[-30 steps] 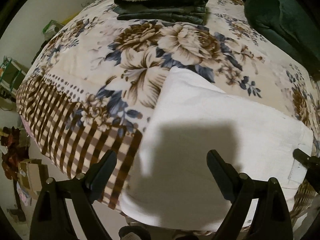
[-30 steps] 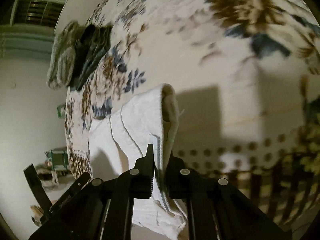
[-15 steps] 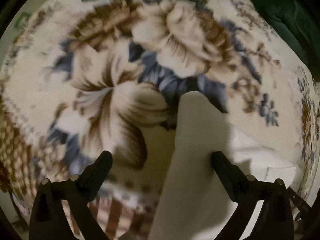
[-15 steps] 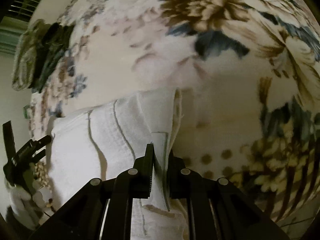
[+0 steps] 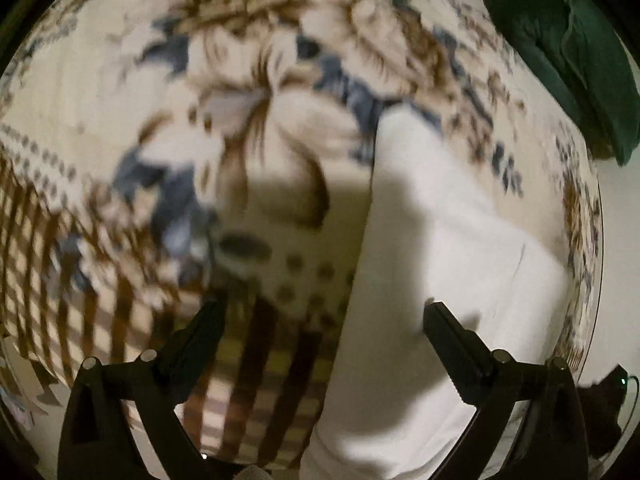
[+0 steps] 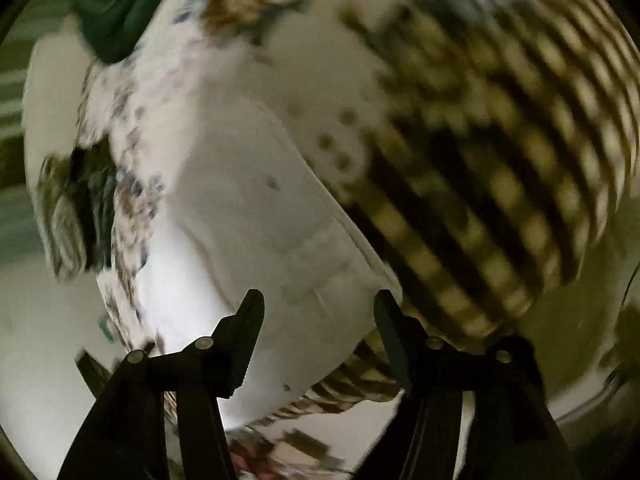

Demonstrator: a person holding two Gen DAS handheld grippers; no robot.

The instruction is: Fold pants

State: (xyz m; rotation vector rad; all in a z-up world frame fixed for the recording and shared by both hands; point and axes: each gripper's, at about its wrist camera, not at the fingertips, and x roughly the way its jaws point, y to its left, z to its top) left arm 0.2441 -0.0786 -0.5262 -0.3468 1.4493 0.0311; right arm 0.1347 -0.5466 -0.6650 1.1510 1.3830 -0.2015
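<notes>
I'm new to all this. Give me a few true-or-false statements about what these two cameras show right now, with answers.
1. The right gripper is clamped on the white pants. False: its fingers are spread apart and hold nothing.
2. The left gripper is open. True.
3. The white pants lie on a floral bedspread. True.
4. The pants are dark green. False: they are white; a dark green cloth lies apart at the bed's far edge.
</notes>
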